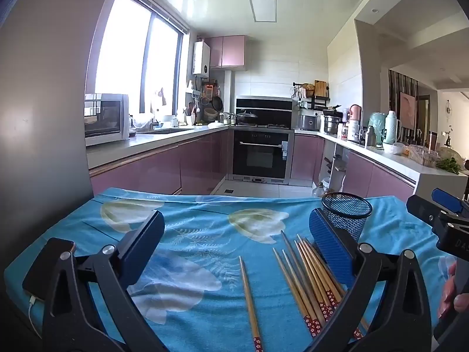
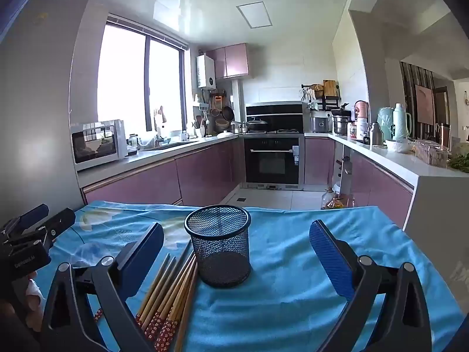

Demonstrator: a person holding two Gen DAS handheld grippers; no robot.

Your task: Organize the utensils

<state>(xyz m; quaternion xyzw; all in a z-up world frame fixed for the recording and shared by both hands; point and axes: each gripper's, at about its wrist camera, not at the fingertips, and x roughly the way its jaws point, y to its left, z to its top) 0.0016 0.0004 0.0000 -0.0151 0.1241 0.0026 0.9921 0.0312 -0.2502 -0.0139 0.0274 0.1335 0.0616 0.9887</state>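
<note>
Several wooden chopsticks [image 1: 310, 278] with red patterned ends lie bunched on the blue cloth, and one single chopstick [image 1: 249, 296] lies apart to their left. A black mesh cup [image 1: 347, 214] stands upright behind them. My left gripper [image 1: 234, 243] hovers open above the cloth, the chopsticks lying below and between its fingers. In the right wrist view the mesh cup [image 2: 219, 243] stands empty between the wide-open fingers of my right gripper [image 2: 236, 249], untouched. The chopstick bunch [image 2: 170, 293] lies beside its left finger.
The table wears a blue floral cloth [image 1: 205, 234]. A phone [image 1: 47, 267] on a white cable lies at its left edge. The right gripper [image 1: 439, 217] shows at the right of the left wrist view, with a hand [image 1: 451, 290] below. Kitchen counters and an oven [image 1: 261, 152] stand beyond.
</note>
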